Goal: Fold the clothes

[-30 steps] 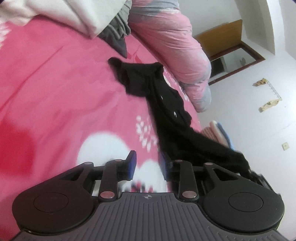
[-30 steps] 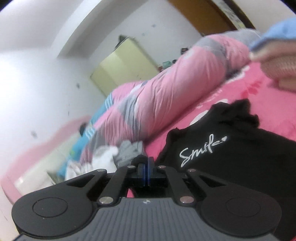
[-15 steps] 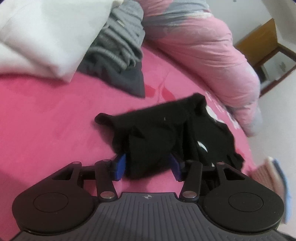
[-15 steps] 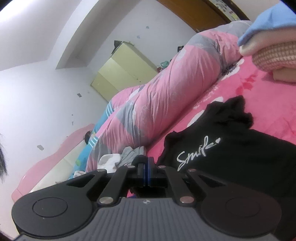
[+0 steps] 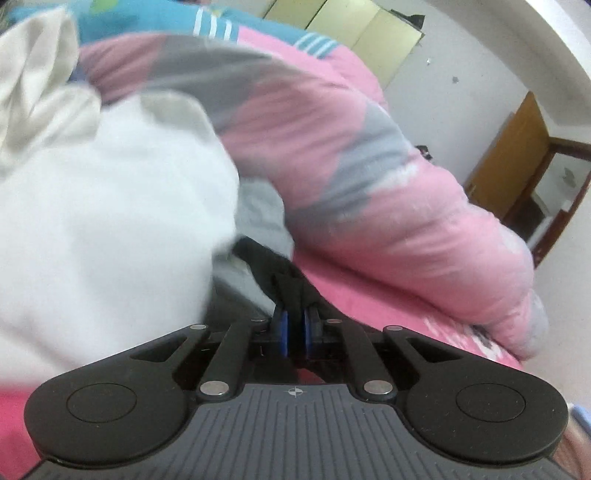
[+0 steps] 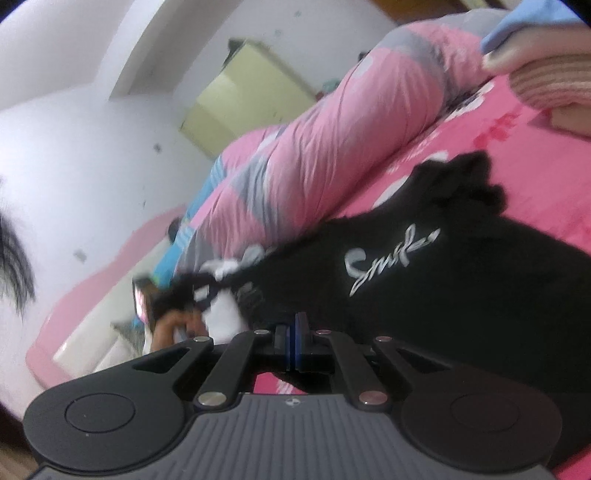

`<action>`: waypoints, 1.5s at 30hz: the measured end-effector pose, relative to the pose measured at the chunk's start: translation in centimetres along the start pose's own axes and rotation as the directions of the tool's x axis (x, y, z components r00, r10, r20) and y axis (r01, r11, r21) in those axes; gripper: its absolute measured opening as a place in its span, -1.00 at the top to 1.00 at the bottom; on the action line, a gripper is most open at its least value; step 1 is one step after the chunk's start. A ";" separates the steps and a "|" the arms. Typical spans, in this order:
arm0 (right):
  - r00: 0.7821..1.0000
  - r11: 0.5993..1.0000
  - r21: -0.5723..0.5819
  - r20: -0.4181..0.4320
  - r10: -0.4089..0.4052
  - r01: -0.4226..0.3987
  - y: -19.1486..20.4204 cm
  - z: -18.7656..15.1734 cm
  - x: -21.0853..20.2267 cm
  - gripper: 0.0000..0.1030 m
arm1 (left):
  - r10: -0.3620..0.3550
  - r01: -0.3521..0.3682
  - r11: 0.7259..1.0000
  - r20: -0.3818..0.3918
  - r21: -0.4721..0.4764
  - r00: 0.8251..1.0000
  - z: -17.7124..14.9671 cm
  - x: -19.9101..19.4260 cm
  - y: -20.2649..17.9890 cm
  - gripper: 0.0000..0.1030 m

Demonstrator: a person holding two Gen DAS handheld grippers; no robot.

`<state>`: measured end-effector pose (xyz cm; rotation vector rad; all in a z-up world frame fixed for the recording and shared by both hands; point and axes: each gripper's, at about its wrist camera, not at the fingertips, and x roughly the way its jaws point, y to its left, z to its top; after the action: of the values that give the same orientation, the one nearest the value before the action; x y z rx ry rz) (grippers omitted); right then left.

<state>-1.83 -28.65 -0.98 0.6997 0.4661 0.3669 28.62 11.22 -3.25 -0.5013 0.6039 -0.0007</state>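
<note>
In the left wrist view a big white garment (image 5: 107,229) fills the left side, blurred and close to the camera, and blocks much of the bed behind it. A grey piece of clothing (image 5: 258,214) lies just right of it. At the centre the left gripper (image 5: 295,325) has its blue pads pressed onto a fold of the black shirt (image 5: 280,269), which rises between them. To the right a rolled pink and grey quilt (image 5: 369,177) runs along the pink sheet (image 5: 369,295), with a yellow wardrobe (image 5: 351,29) and a brown door (image 5: 517,155) beyond.

In the right wrist view a hand (image 6: 173,325) shows at the lower left near white cloth, too blurred to read further. The right gripper (image 6: 294,332) is closed on the edge of the black shirt (image 6: 443,295), whose "Smile" print (image 6: 388,262) faces up on the bed. At the upper right sits a stack of folded clothes (image 6: 546,74).

Half a second ago the left gripper's pads stood apart around the shirt's bunched end; now they are clamped on it, and its camera has tilted up towards the quilt and wardrobe. The right gripper has kept its grip, and the shirt now stretches towards the left gripper.
</note>
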 end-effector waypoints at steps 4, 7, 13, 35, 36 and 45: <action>0.994 0.997 -0.071 -0.109 -0.010 0.002 1.8 -1.3 2.5 0.98 | 0.029 -0.032 0.999 0.076 0.032 0.997 3.2 -0.1 1.0 0.89; 0.974 0.983 -0.183 -0.224 -0.040 -0.002 3.9 -3.2 5.1 0.98 | 0.056 -0.060 0.996 0.075 0.059 0.996 3.3 1.0 1.5 0.88; 0.901 0.924 -0.383 -0.398 -0.172 0.008 6.8 -7.7 10.1 0.97 | 0.058 -0.064 0.985 0.041 0.160 0.997 2.4 2.3 0.9 0.79; 0.978 0.998 0.036 -0.201 -0.045 0.053 0.1 0.9 12.0 0.39 | -0.242 0.328 0.835 -0.242 0.441 0.940 -12.3 -17.1 0.0 -0.19; 0.978 0.995 0.064 -0.198 -0.062 0.076 -0.9 1.1 12.2 0.39 | -0.249 0.352 0.822 -0.273 0.447 0.929 -13.4 -17.1 -0.6 -0.19; 0.974 0.956 0.248 -0.200 -0.109 0.158 -7.8 3.7 13.7 0.39 | -0.264 0.443 0.708 -0.375 0.551 0.889 -19.4 -15.2 -7.2 -0.19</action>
<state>12.89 -29.72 -7.71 0.8899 0.7444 0.2443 6.54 -1.61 -5.44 0.0513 0.7211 -0.6431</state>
